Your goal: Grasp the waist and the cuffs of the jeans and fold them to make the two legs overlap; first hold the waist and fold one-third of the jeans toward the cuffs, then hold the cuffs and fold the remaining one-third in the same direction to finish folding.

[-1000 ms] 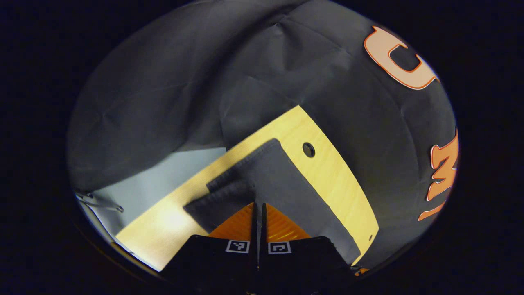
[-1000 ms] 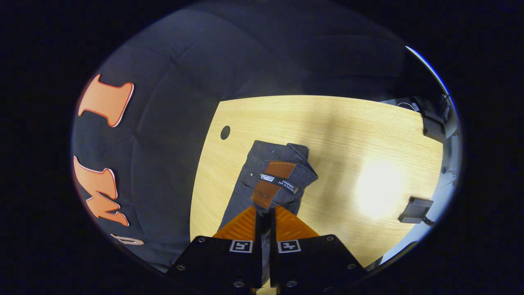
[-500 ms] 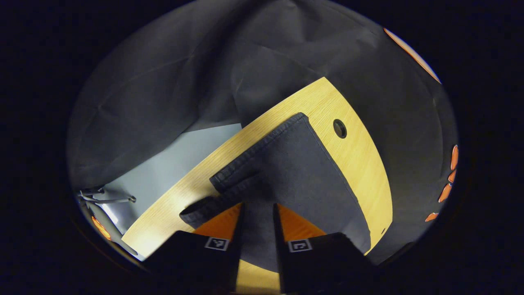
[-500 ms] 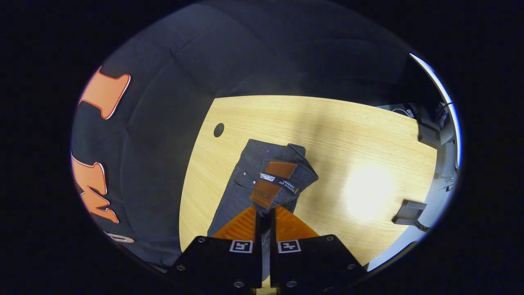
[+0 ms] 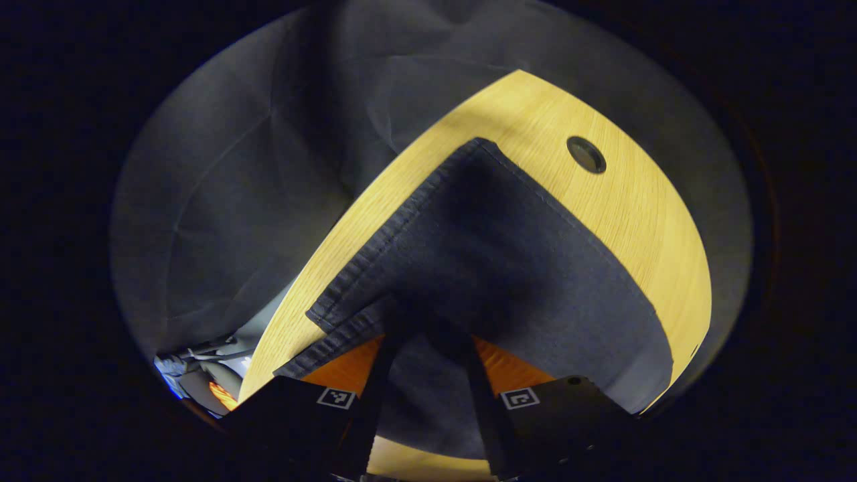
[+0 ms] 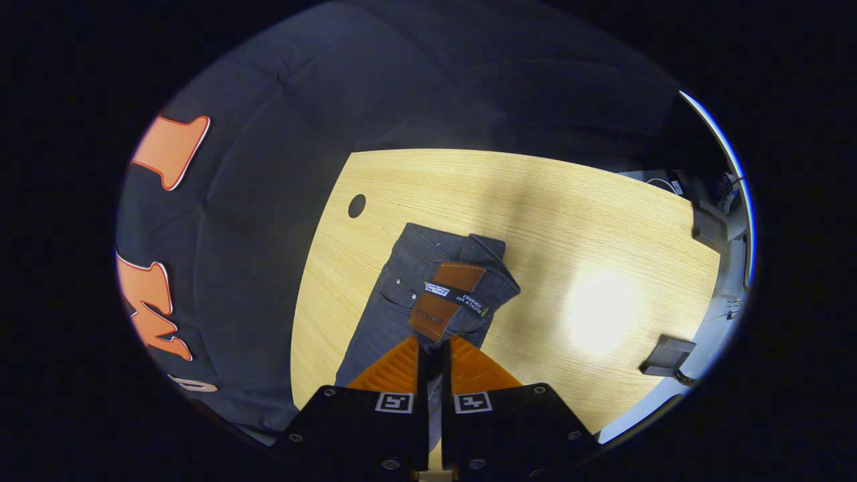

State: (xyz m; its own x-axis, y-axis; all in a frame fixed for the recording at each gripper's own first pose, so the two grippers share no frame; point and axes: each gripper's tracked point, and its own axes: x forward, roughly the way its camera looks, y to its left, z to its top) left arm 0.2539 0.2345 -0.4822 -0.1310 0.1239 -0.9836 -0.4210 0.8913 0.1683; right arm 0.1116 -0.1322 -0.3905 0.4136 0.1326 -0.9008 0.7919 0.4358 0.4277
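The wooden table (image 6: 535, 221) is seen from the right gripper view as a broad pale surface with a round cable hole (image 6: 357, 205) near its far left edge. On it the jeans (image 6: 428, 281) are laid lengthwise, the two legs apparently already overlapped, with the waist end and its leather patch (image 6: 447, 300) lifted toward the camera. The right gripper (image 6: 434, 348) is closed on the waistband just below the patch, both fingers pressed against the denim. In the left gripper view the cuffs (image 5: 361, 281) are shown at the far end of the dark cloth, lying flat near the table edge; the left gripper (image 5: 428, 348) is held with its fingers spread apart, denim lying between them — whether either finger touches the cloth cannot be told with certainty.

For the step in hand — the waist fold — the waistband is best kept pinched and carried low toward the cuffs, so that one-third is laid over squarely and the side seams are kept aligned. The cuff end should be left undisturbed, lest the legs be pulled out of register.
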